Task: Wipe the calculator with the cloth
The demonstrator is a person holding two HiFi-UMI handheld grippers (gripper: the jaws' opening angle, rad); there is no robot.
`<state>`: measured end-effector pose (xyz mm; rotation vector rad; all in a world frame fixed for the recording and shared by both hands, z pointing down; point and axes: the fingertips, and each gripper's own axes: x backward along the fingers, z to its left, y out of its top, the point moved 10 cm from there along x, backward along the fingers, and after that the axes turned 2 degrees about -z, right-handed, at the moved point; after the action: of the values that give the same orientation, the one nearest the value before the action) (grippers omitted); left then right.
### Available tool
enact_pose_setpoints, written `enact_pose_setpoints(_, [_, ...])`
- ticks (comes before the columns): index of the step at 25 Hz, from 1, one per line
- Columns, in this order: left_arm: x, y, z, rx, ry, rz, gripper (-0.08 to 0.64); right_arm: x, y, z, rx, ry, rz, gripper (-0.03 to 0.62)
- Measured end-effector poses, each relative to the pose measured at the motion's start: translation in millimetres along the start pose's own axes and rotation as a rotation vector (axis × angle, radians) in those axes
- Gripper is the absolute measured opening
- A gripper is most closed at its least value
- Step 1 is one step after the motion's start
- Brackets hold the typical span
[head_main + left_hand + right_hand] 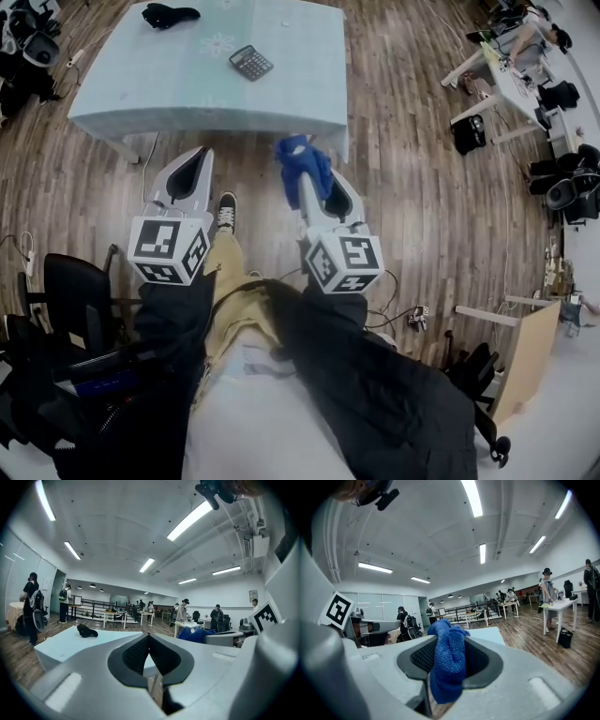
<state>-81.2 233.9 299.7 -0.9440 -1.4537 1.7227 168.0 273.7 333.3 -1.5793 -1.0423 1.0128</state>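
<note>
Calculator [250, 62] first: it lies on the pale table [131, 94], toward the near right part of the top and well apart from a black bundle [169, 14] at the far edge. We judge that its long axis runs on a slant, from far-left to near-right, though it is small in the head view.

Both grippers hang short of the table's near edge, over the wooden floor [412, 187]. Our right gripper [314, 180] pinches the blue cloth [300, 159], which bunches above the jaws and hangs below them in the right gripper view. Our left gripper [199, 159] has its jaws pressed together at the tips with nothing between them.

The calculator sits ahead of both grippers and between their lines, a little left of the right one and a little right of the left one. Neither is clearly nearer. Since the cloth rides on the right, we would reach forward and slightly leftward, then probably stroke along that slanted axis.
</note>
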Motion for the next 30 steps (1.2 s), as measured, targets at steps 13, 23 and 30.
enact_pose_setpoints(13, [-156.7,16.4,143.8,0.076,0.028,0.014,-0.011,-215.7,34.4,-16.7,0.039,0.012,0.055,0.144])
enact_pose_setpoints(23, [-281.5,11.3,223.9,0.119,-0.016,0.088,-0.009,-350.5,50.3,-40.9,0.037,-0.015,0.117,0.144])
enact_pose_setpoints(30, [-330.1,-10.2,252.7,0.140,-0.011,0.188,-0.009,-400.4,44.5,-56.6,0.012,-0.038,0.170,0.144])
